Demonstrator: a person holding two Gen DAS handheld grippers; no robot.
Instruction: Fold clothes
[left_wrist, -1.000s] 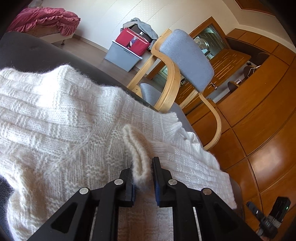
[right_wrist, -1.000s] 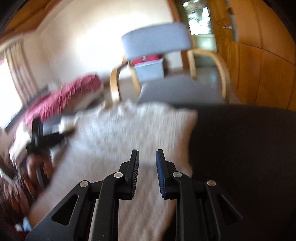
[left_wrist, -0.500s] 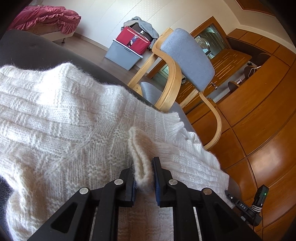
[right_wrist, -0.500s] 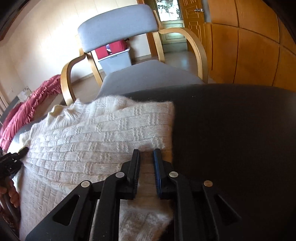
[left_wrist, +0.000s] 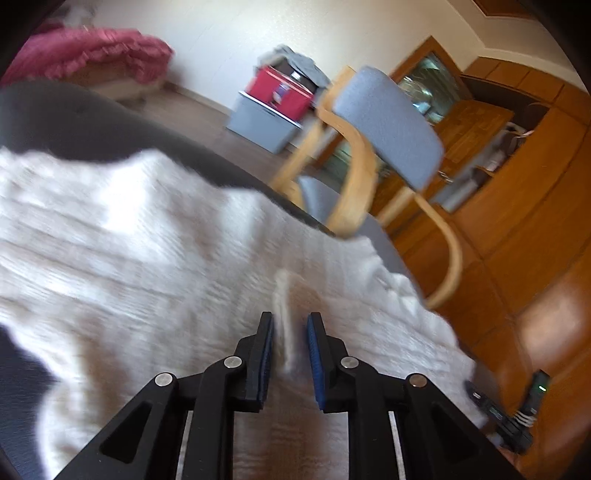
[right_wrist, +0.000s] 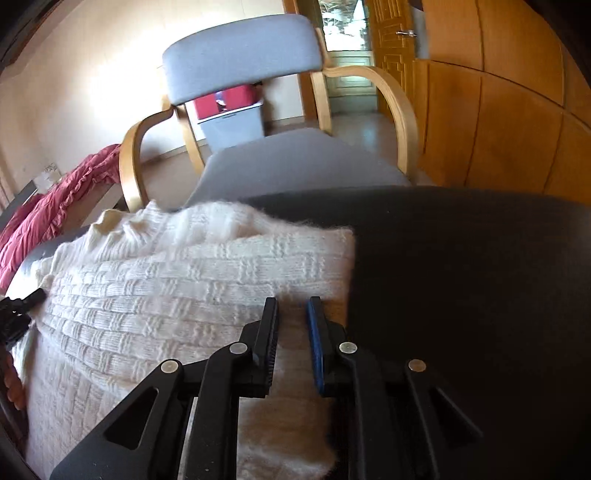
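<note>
Judging the risks first: fold of white sweater (left_wrist: 129, 240) standing between the jaws of the left claw (left_wrist: 290, 325), yet too blurred to tell whether pinched or merely loose there; could slip out on any pull and drop flat. Right claw (right_wrist: 293, 314) narrowed to a slit over the sweater's near right corner, knit showing in the gap, grip likewise impossible to tell; might catch only fuzz, or two layers at once, and skew the fold. Sweater lying spread on the dark desk (right_wrist: 461, 258), ahead of both claws. Right view alone sharp, showing the knit pattern, bare desk to the right, and the chair (right_wrist: 240, 55) straight ahead.
</note>
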